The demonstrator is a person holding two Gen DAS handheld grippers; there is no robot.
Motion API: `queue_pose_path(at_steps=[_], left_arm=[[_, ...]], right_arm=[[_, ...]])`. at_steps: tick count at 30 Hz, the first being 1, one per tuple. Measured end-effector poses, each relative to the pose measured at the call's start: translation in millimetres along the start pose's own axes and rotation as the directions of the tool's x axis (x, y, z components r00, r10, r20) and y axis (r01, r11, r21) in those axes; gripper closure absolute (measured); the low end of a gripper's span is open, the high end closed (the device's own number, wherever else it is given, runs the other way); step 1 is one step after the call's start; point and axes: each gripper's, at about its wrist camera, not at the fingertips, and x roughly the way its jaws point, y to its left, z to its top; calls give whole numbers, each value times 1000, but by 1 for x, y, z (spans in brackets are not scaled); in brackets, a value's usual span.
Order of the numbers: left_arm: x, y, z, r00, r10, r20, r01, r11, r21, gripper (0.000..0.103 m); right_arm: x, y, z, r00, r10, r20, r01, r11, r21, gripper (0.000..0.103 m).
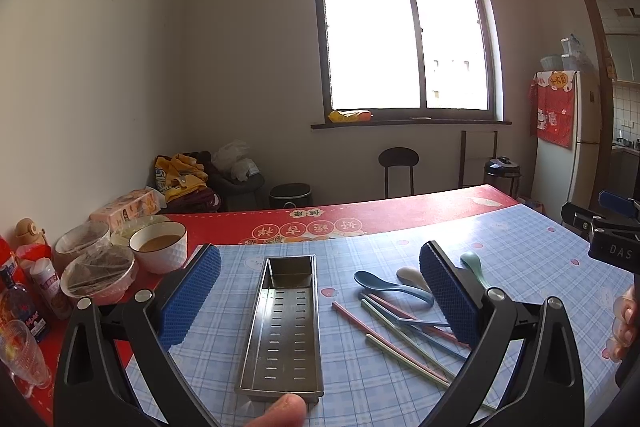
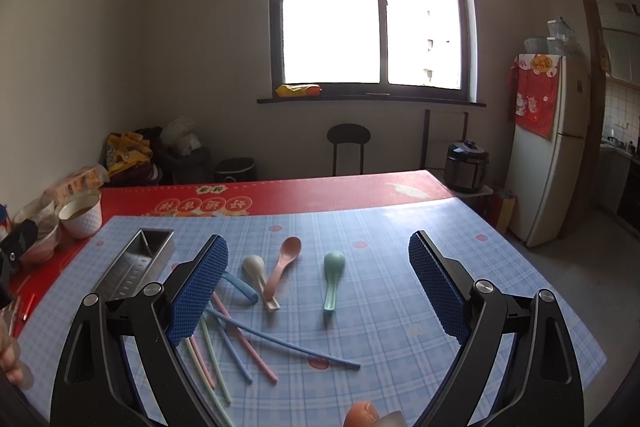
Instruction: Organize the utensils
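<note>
A long perforated metal utensil tray (image 1: 286,327) lies on the blue checked mat, between the fingers of my open left gripper (image 1: 320,291), which hovers above it holding nothing. The tray (image 2: 134,267) also shows at the left of the right wrist view. Right of it lie several pastel spoons: blue (image 1: 384,285), cream (image 2: 258,277), pink (image 2: 284,263), green (image 2: 333,279). Several coloured chopsticks (image 2: 248,343) lie scattered in front of them. My right gripper (image 2: 318,291) is open and empty above the spoons and chopsticks.
Bowls (image 1: 158,245), covered dishes, bottles and a glass crowd the table's left edge on the red cloth (image 1: 360,215). A stool (image 2: 348,147), rice cooker (image 2: 466,165) and fridge (image 2: 548,147) stand beyond the table. A person's fingers show at the frame edges.
</note>
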Motion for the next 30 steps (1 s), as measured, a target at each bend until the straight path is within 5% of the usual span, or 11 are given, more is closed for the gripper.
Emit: queue_pose_path(at_steps=[6, 11, 15, 20, 24, 30], left_arm=[[19, -4, -12, 996, -35, -79, 38, 999, 28, 6], [38, -6, -30, 986, -34, -165, 37, 999, 13, 6], [55, -9, -45, 965, -81, -249, 77, 997, -25, 20], [78, -15, -69, 901, -241, -360, 193, 967, -164, 49], [93, -36, -90, 857, -280, -433, 221, 958, -182, 70], [119, -56, -110, 795, -334, -507, 229, 938, -259, 78]], right_arm=[[11, -4, -6, 999, 34, -27, -34, 999, 14, 14], [31, -6, -21, 981, 180, -72, -177, 983, 48, 14], [53, -2, -38, 973, 181, -141, -180, 984, 21, 14], [78, 2, -63, 961, 156, -230, -165, 986, -20, 14], [92, -4, -80, 941, 215, -261, -225, 974, -9, 14], [109, -18, -100, 932, 215, -293, -212, 976, 41, 14]])
